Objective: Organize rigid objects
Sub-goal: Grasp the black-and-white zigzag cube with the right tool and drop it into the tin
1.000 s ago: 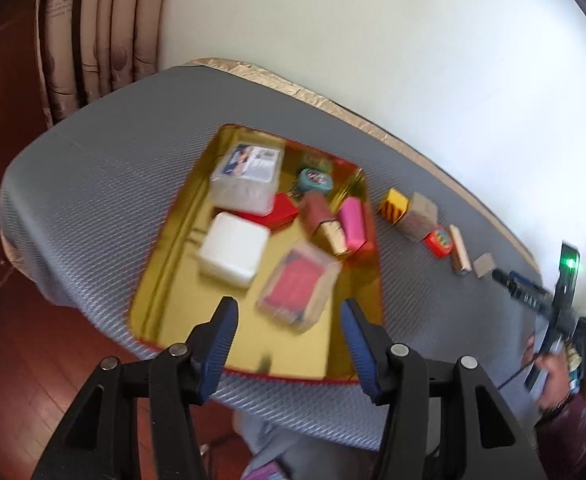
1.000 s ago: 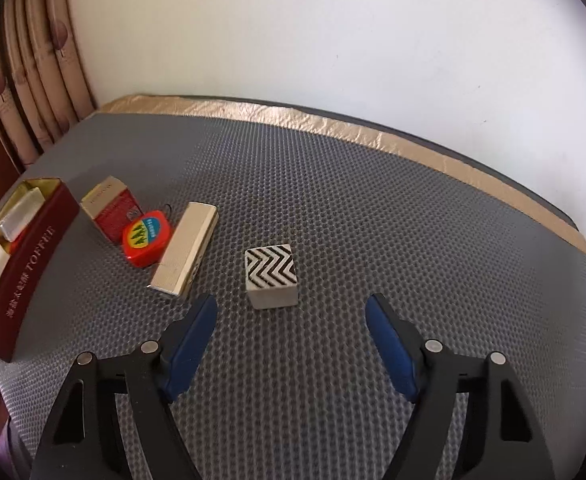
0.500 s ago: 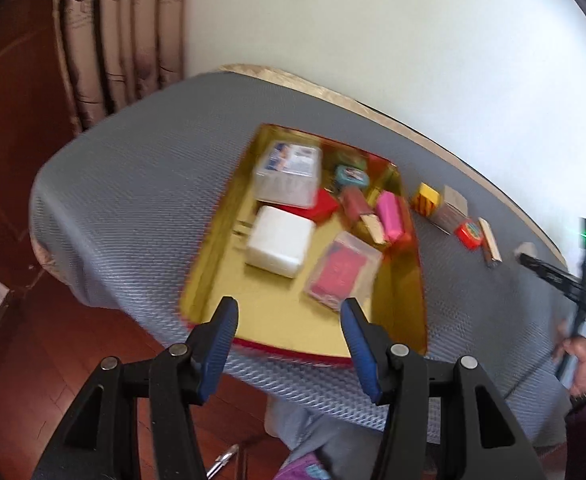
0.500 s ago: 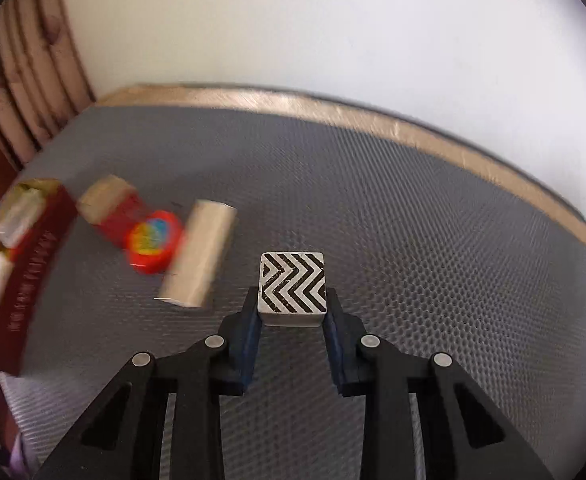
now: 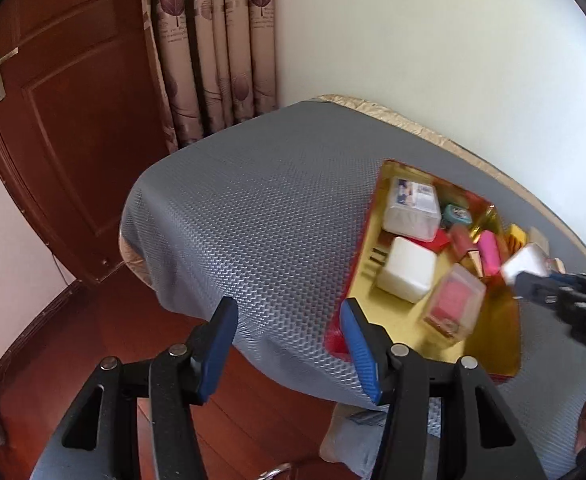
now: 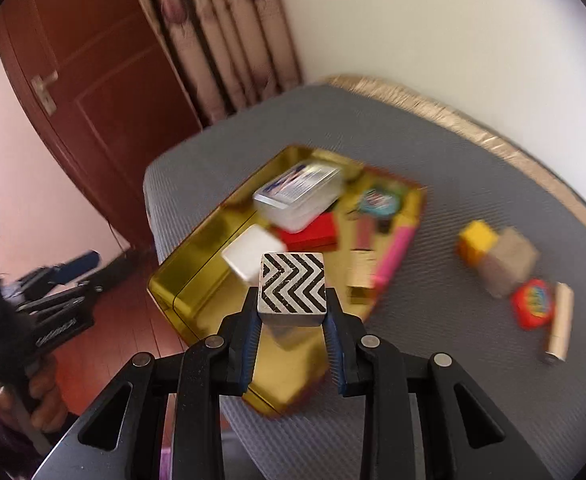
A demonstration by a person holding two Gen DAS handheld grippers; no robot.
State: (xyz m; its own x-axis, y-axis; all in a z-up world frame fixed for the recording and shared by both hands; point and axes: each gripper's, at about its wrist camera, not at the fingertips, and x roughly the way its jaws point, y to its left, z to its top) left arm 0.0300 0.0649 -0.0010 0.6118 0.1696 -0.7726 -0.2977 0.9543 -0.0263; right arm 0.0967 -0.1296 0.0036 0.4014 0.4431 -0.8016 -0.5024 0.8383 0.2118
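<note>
My right gripper (image 6: 292, 301) is shut on a small white block with black zigzag stripes (image 6: 292, 282) and holds it in the air over the gold tray (image 6: 165, 292). In the left wrist view the same gripper (image 5: 529, 276) comes in from the right with the block (image 5: 527, 260) above the tray (image 5: 489, 340). The tray holds a clear plastic box (image 6: 299, 192), a white box (image 6: 253, 252), a red box (image 6: 313, 234), a pink bar (image 6: 393, 256) and other small items. My left gripper (image 5: 289, 312) stands open and empty at the table's near edge, left of the tray.
On the grey mat right of the tray lie a yellow block (image 6: 477, 240), a grey-beige block (image 6: 511, 266), a red tape measure (image 6: 533, 308) and a beige bar (image 6: 559, 320). A white wall backs the table. A brown door (image 5: 73, 120) and curtain (image 5: 213, 40) stand to the left.
My right gripper shut on the zigzag block, lifted it off the mat and carried it left over the tray. My left gripper swung left, so the tray now sits at its right.
</note>
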